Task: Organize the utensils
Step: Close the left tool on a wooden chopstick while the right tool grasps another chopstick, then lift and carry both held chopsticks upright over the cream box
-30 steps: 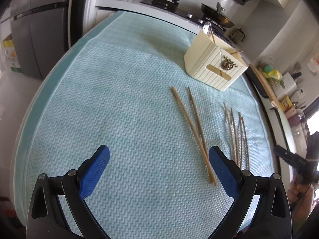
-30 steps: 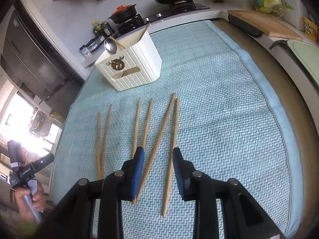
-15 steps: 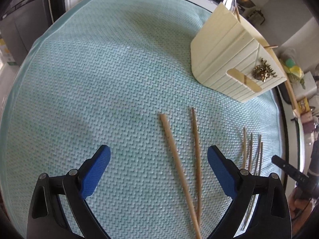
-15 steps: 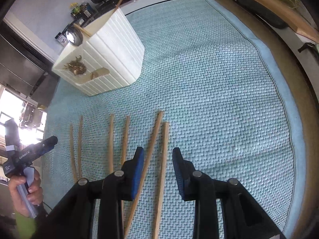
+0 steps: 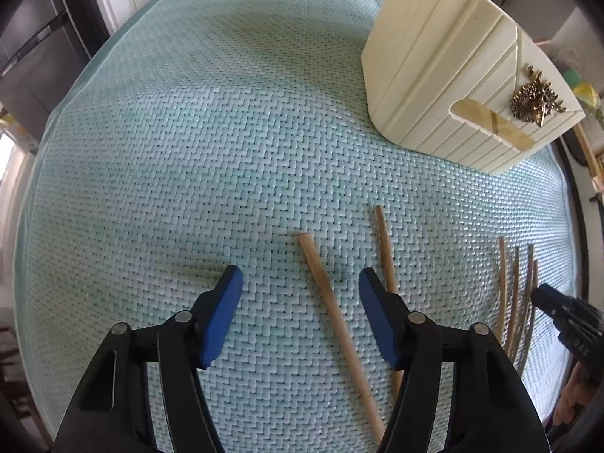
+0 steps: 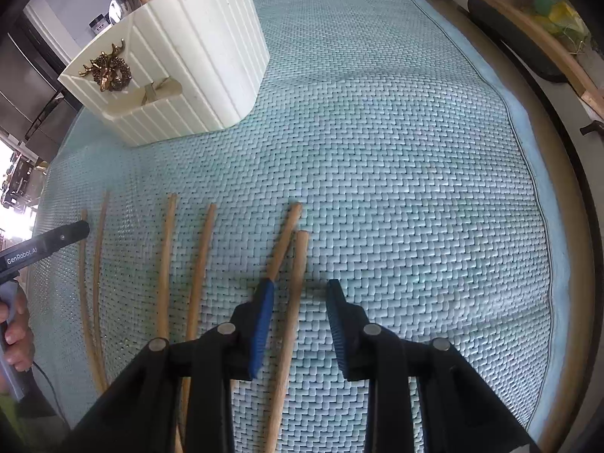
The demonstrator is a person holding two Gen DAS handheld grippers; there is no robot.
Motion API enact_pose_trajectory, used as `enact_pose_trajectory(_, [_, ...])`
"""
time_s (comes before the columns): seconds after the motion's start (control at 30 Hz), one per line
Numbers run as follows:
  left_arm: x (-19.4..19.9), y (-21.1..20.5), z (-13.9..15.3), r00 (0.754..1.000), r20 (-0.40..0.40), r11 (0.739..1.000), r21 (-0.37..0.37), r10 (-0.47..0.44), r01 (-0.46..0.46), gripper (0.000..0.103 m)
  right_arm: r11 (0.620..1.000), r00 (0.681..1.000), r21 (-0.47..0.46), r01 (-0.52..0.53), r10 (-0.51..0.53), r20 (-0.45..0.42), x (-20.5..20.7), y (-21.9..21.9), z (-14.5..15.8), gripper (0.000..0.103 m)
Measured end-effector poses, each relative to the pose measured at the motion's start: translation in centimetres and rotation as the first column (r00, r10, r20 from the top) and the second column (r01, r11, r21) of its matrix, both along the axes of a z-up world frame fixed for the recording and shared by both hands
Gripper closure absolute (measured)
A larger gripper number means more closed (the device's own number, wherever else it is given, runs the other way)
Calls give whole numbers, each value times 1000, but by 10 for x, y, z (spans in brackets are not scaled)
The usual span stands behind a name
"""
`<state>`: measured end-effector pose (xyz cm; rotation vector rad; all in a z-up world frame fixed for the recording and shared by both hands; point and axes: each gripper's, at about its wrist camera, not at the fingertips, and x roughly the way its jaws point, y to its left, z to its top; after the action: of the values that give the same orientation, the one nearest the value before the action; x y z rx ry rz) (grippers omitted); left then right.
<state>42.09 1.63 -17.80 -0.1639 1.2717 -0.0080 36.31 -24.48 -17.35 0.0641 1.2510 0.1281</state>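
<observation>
Several wooden chopsticks lie in pairs on a teal woven mat [image 5: 188, 151]. My left gripper [image 5: 300, 287] is open, low over the mat, with one chopstick [image 5: 332, 324] between its fingers and its pair mate [image 5: 385, 249] just outside the right finger. My right gripper [image 6: 298, 294] is open, with one chopstick [image 6: 292, 302] between its fingers and another [image 6: 285, 241] passing under the left finger. A cream ribbed utensil holder [image 5: 453, 75] stands upright beyond, also in the right wrist view [image 6: 181, 64], with a spoon [image 6: 122, 0] in it.
Two more chopstick pairs [image 6: 185, 264] lie left of my right gripper, and show at the right of the left wrist view [image 5: 515, 294]. The other gripper's black body [image 6: 41, 245] is at the far left. The mat edge [image 6: 528, 151] and a counter run along the right.
Both grippers moved forward and down toward the chopsticks. The left gripper's fingers narrowed around one chopstick. The right gripper's fingers opened a little wider around one chopstick.
</observation>
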Motion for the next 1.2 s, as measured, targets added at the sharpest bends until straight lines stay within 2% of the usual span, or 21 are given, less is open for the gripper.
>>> enact_pose_trajectory(0.03, [-2, -2, 1, 1000, 8, 1000, 0, -3, 3, 47, 1000, 1000, 4, 0, 0, -6, 0, 1, -2, 94])
enact_pose_trajectory(0.13, [-9, -9, 3, 1000, 24, 1000, 16, 2, -2, 66, 1000, 1000, 13, 11, -11, 13, -5, 2, -3, 95])
enact_pose_trajectory(0.17, [-14, -10, 4, 999, 32, 1000, 18, 4, -4, 77, 1000, 1000, 12, 8, -9, 19, -9, 0, -2, 95])
enact_pose_trajectory(0.23, [-16, -12, 2, 999, 37, 999, -31, -8, 9, 94, 1000, 1000, 25, 8, -8, 28, -13, 0, -1, 95])
enact_pose_trajectory(0.27, [-19, -12, 2, 999, 48, 999, -35, -1, 3, 96, 999, 999, 40, 8, -10, 31, -17, -7, 2, 96])
enact_pose_trajectory(0.4, [-28, -13, 3, 998, 69, 996, -86, -6, 12, 99, 996, 997, 82, 15, -21, 70, -25, -25, 16, 96])
enact_pose_trajectory(0.47, [-39, -10, 14, 994, 110, 994, -103, -8, 19, 99, 995, 994, 100, 9, -20, 107, -32, -30, 31, 96])
enact_pose_trajectory(0.57, [-56, -1, 43, 985, 173, 989, -142, -14, 39, 99, 993, 987, 120, -9, -11, 162, -45, -32, 56, 96])
enact_pose_trajectory(0.7, [-83, 7, 91, 960, 278, 982, -170, -38, 88, 99, 989, 966, 140, -54, 16, 258, -66, -31, 92, 95])
enact_pose_trajectory(0.87, [-110, 29, 154, 910, 410, 971, -188, -62, 150, 99, 980, 920, 155, -121, 52, 389, -92, -19, 143, 95])
enact_pose_trajectory(1.0, [-113, 38, 196, 869, 489, 964, -192, -69, 185, 99, 977, 870, 153, -149, 56, 489, -107, -10, 182, 95])
enact_pose_trajectory(1.07, [-108, 39, 210, 852, 518, 962, -190, -73, 198, 99, 977, 846, 148, -156, 55, 530, -109, -10, 194, 96])
enact_pose_trajectory(1.2, [-110, 31, 219, 821, 565, 965, -157, -88, 211, 99, 979, 800, 122, -162, 58, 597, -119, -3, 213, 95])
